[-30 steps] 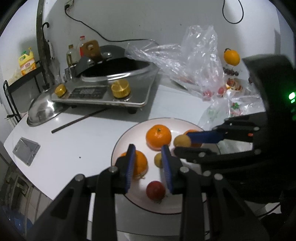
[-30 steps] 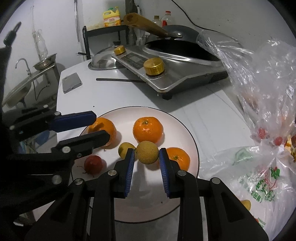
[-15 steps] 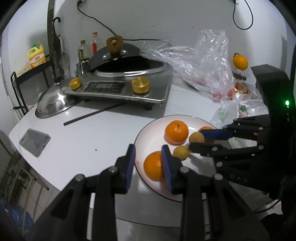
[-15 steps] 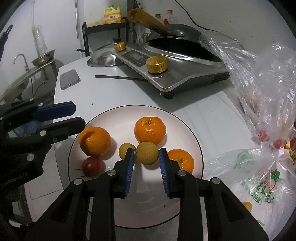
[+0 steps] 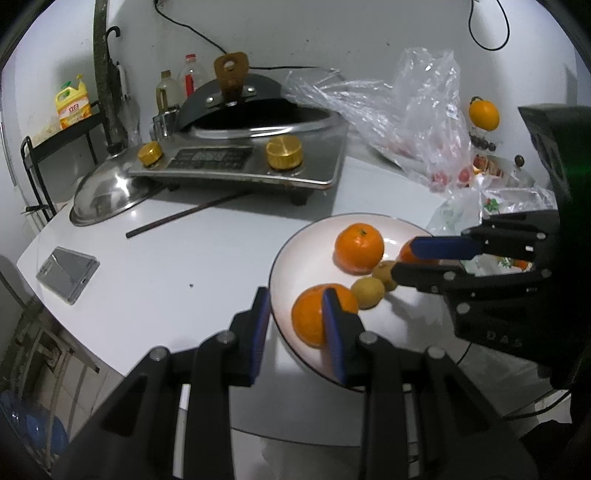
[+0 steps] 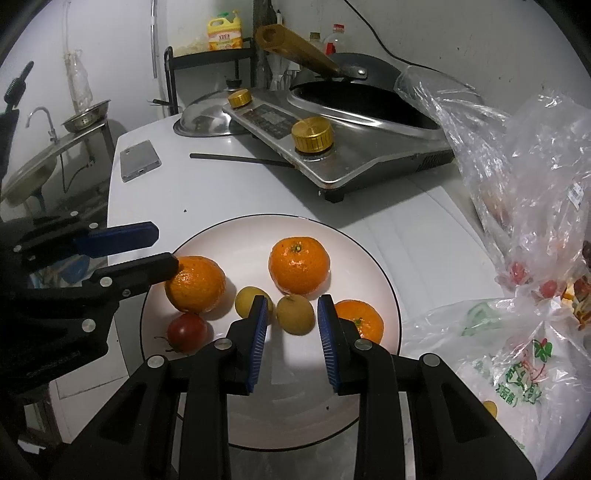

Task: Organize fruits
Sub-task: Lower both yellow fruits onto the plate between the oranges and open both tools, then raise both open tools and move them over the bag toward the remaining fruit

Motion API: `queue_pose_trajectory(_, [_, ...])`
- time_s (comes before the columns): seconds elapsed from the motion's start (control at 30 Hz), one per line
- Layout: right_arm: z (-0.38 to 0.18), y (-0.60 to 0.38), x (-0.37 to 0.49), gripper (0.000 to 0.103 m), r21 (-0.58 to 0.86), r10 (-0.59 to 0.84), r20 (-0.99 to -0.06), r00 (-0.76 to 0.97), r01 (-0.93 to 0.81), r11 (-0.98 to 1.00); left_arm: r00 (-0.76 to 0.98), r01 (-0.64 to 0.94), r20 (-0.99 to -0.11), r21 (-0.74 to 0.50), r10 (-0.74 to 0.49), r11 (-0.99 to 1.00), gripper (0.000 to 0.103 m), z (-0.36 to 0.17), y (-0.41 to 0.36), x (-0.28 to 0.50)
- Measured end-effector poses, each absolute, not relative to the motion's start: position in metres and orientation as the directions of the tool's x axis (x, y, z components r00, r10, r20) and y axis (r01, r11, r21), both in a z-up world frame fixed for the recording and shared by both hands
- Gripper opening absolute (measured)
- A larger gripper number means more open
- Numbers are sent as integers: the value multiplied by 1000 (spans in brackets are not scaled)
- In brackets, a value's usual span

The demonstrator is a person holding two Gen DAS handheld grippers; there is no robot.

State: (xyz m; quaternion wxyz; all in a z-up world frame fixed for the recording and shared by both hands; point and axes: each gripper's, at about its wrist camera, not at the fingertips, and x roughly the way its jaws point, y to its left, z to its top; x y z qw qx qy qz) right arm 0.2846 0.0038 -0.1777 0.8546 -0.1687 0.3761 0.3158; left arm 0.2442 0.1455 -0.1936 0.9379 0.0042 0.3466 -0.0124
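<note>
A white table (image 6: 207, 192) stands against a scuffed white wall (image 5: 332, 33) with black cables hanging down it. Beyond the table's far end – a black metal rack (image 6: 207, 55) and a steel sink (image 6: 33, 166) with a tap – the light looks dim.

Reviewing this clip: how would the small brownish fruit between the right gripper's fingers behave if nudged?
The brownish fruit looks round, so it would probably roll across the smooth plate. It likely feels light. The neighbouring yellow fruit might stop it.
</note>
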Motion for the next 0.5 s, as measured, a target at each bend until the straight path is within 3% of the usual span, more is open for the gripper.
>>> queue_pose_trajectory(0.5, [-165,-7,281,30,-49,423,-729,538,-658,751,771,-4,-636,-19,-9,1000,33,-191,158,269])
